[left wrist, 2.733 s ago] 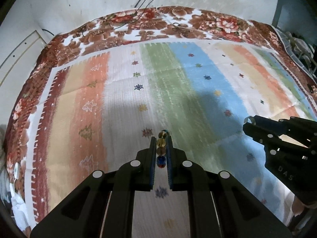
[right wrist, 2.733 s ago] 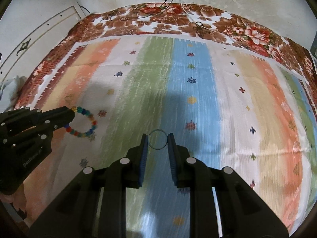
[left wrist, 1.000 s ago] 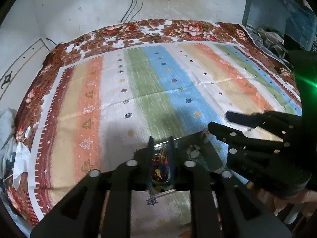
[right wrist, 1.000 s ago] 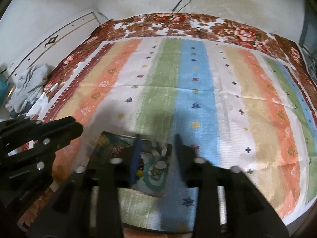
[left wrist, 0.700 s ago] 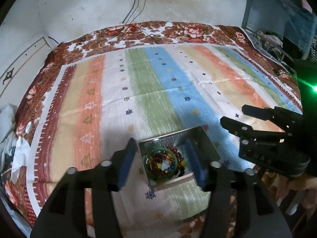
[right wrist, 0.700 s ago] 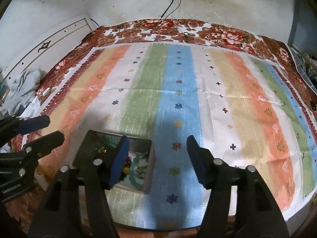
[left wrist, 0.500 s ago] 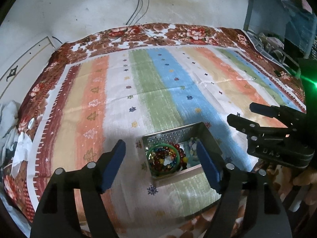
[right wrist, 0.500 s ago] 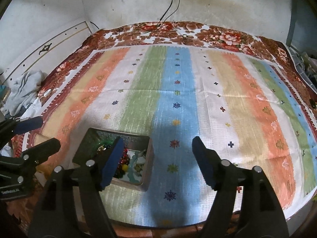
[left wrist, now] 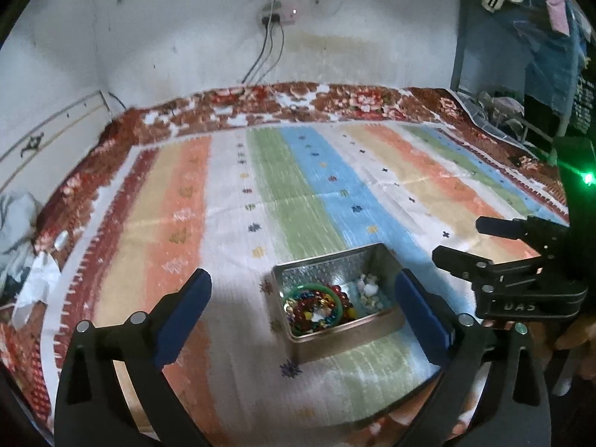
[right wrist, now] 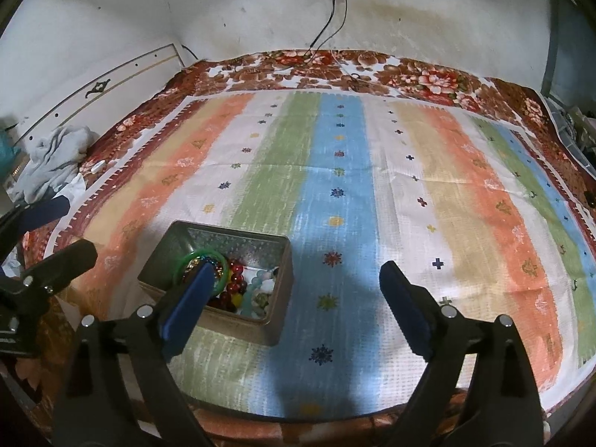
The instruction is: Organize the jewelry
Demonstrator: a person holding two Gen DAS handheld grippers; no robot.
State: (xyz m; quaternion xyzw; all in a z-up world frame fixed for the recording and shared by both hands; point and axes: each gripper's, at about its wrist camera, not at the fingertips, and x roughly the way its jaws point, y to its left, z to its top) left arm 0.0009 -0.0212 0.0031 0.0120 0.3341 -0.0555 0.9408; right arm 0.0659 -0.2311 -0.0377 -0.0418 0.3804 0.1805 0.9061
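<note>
A silver metal tin [left wrist: 337, 260] stands on the striped cloth near the front edge; it also shows in the right wrist view [right wrist: 227, 236]. Inside lie a green bangle [left wrist: 298, 294], red and coloured bead bracelets [left wrist: 344, 298] and pale beads [left wrist: 368, 290]. In the right wrist view the bangle [right wrist: 192, 257] and beads [right wrist: 236, 277] show too. My left gripper [left wrist: 302, 283] is open and empty, held above and behind the tin. My right gripper [right wrist: 296, 273] is open and empty, just right of the tin; it also appears in the left wrist view [left wrist: 484, 240].
The striped cloth [right wrist: 372, 186] covers a bed with a floral blanket [right wrist: 409, 70] at the far side. Walls stand behind and to the left. A grey cloth heap [right wrist: 52, 156] lies at the left. Cables [right wrist: 327, 29] hang from a wall socket. Clutter [left wrist: 499, 111] sits at the right.
Both grippers opened over the tin and let the bead bracelet and the ring go into it. Both then pulled up and back, jaws spreading wider.
</note>
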